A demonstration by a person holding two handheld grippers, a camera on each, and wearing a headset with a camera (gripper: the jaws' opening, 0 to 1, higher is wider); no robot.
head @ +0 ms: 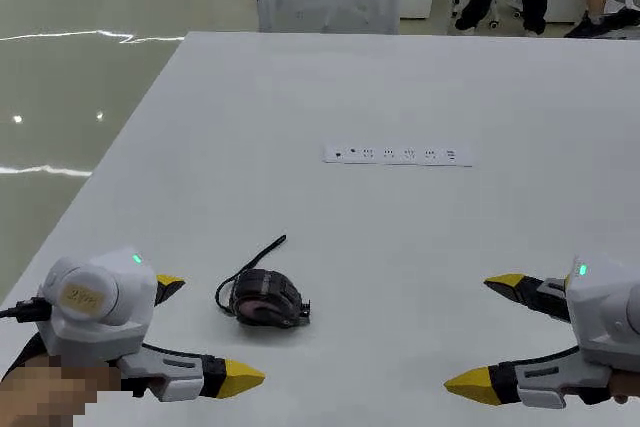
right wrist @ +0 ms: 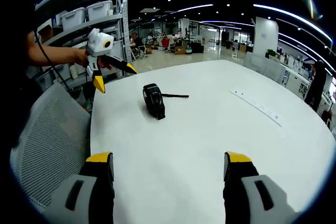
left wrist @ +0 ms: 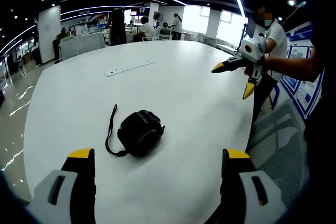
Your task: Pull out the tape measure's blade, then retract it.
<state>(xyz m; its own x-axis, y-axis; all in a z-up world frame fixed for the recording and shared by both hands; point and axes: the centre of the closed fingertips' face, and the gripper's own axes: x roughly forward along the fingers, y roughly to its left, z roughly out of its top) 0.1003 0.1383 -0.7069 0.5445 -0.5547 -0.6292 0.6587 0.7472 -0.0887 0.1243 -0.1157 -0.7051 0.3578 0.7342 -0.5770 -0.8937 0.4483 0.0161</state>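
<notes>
White table (head: 400, 77) | tape measure (head: 266, 298) near front edge | left gripper (head: 208, 331), right gripper (head: 480, 332): jaws spread

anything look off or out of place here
Nothing stands out: the black tape measure lies closed on the white table, strap trailing; the left gripper and right gripper are open, clear of it.

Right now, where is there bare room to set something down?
Bare table lies between the tape measure and the right hand-held gripper, and beyond the power strip toward the chair. Tightest beside the left hand-held gripper, near the tape measure.
</notes>
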